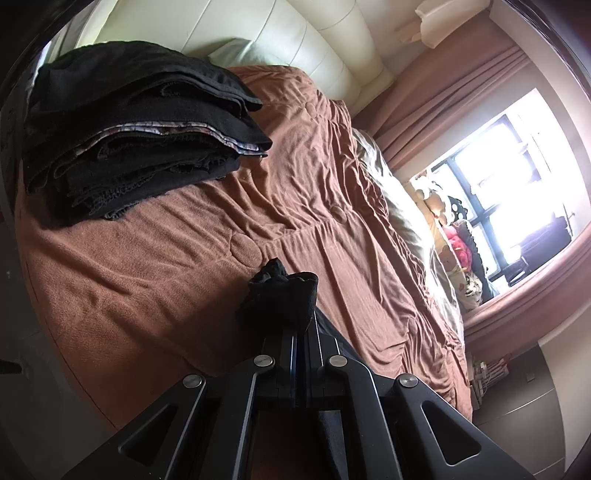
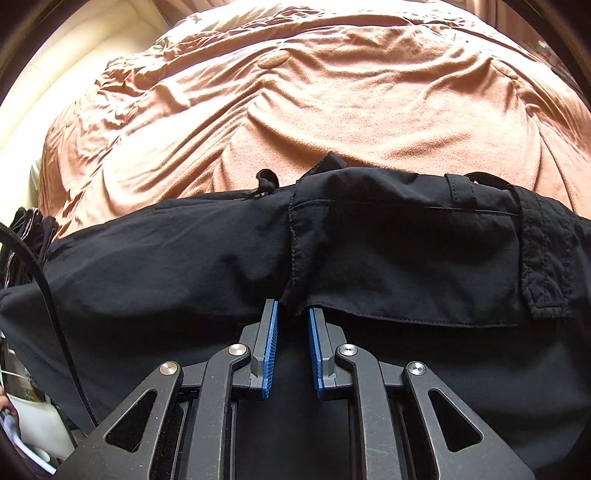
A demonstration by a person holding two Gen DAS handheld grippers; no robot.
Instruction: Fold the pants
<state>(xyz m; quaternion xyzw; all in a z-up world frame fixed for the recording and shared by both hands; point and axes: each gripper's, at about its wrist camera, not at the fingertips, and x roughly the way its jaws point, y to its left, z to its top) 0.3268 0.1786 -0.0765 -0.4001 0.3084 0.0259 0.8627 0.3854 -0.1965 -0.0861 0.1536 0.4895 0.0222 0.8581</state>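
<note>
The left tongs (image 1: 295, 314) are clamping together on a bunched wad of the black pants (image 1: 279, 295), the fabric spilling out ahead of the closed fingers and hanging just above the brown blanket (image 1: 166, 277) of the bed. The right tongs (image 2: 293, 314) are standing apart, their blue-padded fingers (image 2: 271, 350) straddling a seam fold of the pants (image 2: 369, 251) with a gap showing between the pads; whether the pads are touching the cloth I cannot tell.

In the right wrist view the pants are lying spread across the near edge of the bed, waistband and belt loops (image 2: 460, 190) facing away from the camera, a pocket flap (image 2: 543, 258) sitting toward the right. Beyond them the wrinkled blanket (image 2: 295, 110) is stretching to the far edge.

In the left wrist view, farther along toward the head of the bed, a stack of folded dark clothes (image 1: 140, 129) is resting on the blanket near the cream padded headboard (image 1: 258, 33). A pale pillow (image 1: 236, 53) is peeking out behind the stack. Past the bed's far side, pink curtains (image 1: 443, 81) are framing a bright window (image 1: 517, 177).
</note>
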